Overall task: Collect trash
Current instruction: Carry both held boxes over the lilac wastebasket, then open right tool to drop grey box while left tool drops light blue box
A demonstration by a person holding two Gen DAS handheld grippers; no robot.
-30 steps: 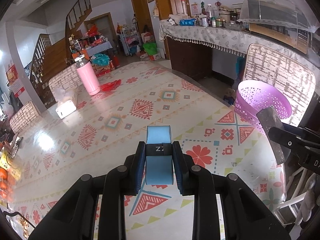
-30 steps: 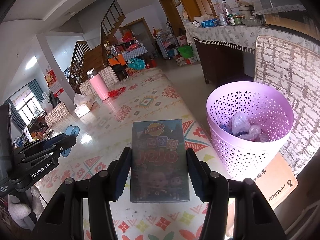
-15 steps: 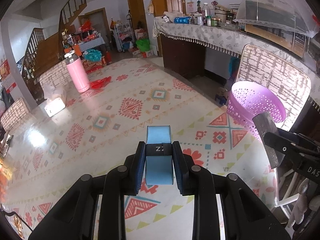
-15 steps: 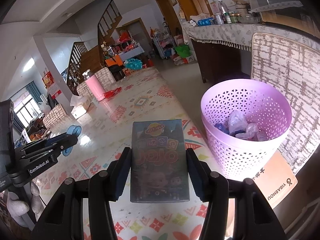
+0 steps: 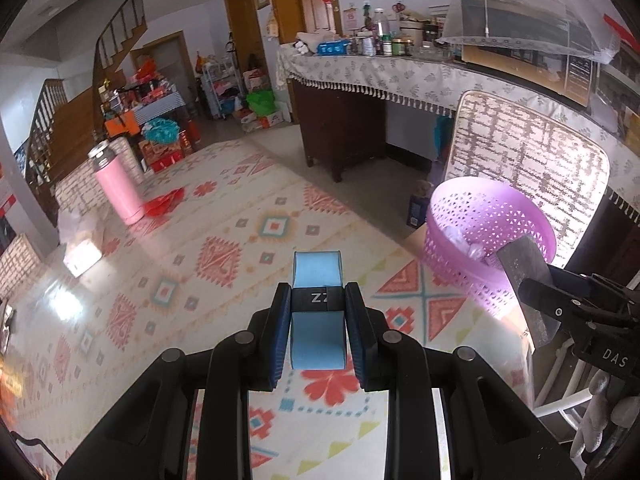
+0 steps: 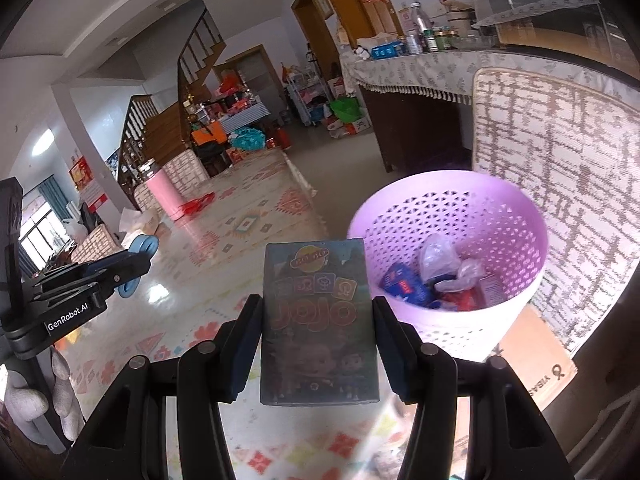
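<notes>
My left gripper (image 5: 317,300) is shut on a light-blue tape roll (image 5: 316,270) with a black band, held above the patterned tablecloth (image 5: 224,256). My right gripper (image 6: 318,320) is shut on a flat dark picture box (image 6: 318,320) printed "JOJO", just left of and close to the rim of the purple mesh bin (image 6: 500,216). The bin holds several wrappers and plastic bits (image 6: 436,276). In the left wrist view the bin (image 5: 480,216) stands to the right, with the right gripper (image 5: 532,292) and its box at the bin's near rim. The left gripper (image 6: 134,258) shows at the left of the right wrist view.
A pink bottle (image 5: 118,188) and a red wrapper (image 5: 164,202) lie at the table's far end beside a tissue pack (image 5: 82,250). A woven chair back (image 5: 524,168) rises behind the bin. A cardboard piece (image 6: 536,356) lies under the bin. A cluttered sideboard (image 5: 400,68) stands beyond.
Both grippers have moved right toward the purple bin with their loads still held; the bin now appears larger and nearer in both views.
</notes>
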